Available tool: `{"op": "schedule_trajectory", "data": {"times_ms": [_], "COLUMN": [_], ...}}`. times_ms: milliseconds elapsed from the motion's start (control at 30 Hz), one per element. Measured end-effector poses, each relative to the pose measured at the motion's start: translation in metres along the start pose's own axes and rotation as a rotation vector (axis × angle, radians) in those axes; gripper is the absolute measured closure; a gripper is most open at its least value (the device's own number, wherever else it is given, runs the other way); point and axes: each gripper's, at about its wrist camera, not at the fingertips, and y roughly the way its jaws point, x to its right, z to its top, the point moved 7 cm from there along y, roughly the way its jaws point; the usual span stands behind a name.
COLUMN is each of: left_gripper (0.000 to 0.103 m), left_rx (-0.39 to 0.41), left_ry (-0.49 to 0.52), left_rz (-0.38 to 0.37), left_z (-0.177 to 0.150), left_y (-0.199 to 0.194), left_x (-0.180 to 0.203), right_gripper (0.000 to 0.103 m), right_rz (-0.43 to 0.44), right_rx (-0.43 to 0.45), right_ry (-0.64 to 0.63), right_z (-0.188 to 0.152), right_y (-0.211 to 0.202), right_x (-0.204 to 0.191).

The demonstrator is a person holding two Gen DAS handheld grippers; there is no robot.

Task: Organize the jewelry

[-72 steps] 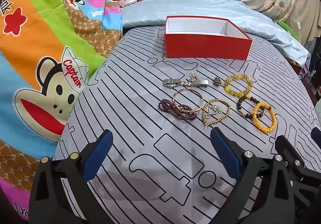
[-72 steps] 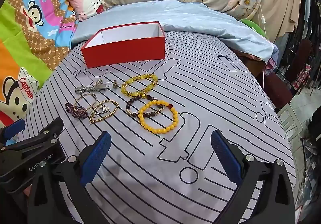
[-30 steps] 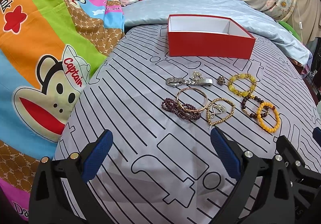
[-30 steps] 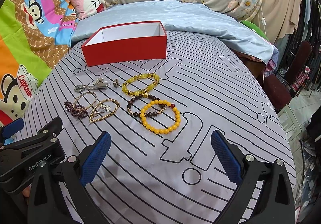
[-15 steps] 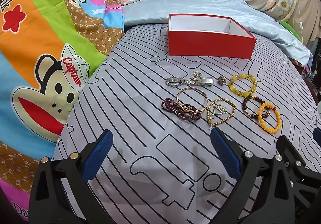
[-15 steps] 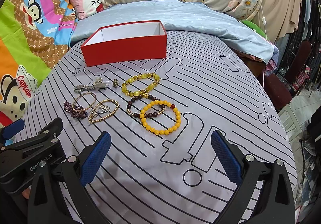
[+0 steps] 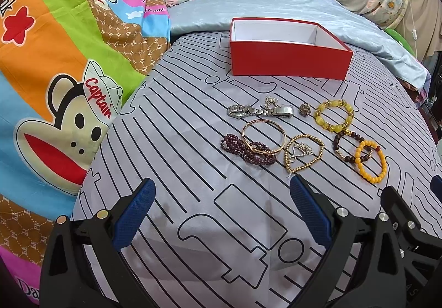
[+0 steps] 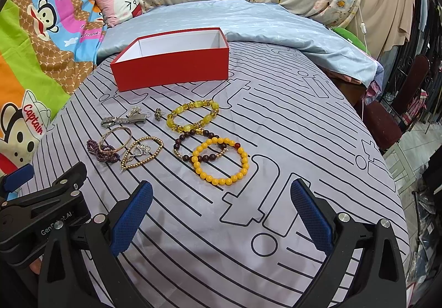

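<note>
Hovering nearest, the left claw (image 7: pixel 221 214) and right claw (image 8: pixel 219 212) both gape wide and hold nothing. Beyond them every piece lies on the striped bedsheet (image 8: pixel 290 120): orange bead bracelet (image 8: pixel 221 160), gold bead bracelet (image 7: pixel 304 153), purple beads (image 7: pixel 246 149), silver watch (image 7: pixel 259 110). Farthest, the red box (image 8: pixel 171 66) looks empty, so I judge sorting has not yet begun.

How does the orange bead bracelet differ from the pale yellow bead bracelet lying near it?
The orange bead bracelet has small, round, opaque beads; the pale yellow bead bracelet has larger, translucent beads with gold spacers. The orange one overlaps a dark bead bracelet and lies nearer the cameras; the yellow one lies closer to the red box. Both lie flat on the sheet.
</note>
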Motion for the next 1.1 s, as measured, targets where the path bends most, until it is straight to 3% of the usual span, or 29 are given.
{"op": "schedule_trajectory", "data": {"times_ms": [1100], "left_gripper": [0.007], "left_rx": [-0.028], "left_ry": [-0.018], "left_rz": [-0.012], "left_z": [0.002], "left_y": [0.011], "left_x": [-0.007], "right_gripper": [0.005], "right_rz": [-0.01], "right_rx": [-0.016], "right_ry": [0.026], "right_z": [-0.004], "right_y": [0.014], "right_x": [0.01]}}
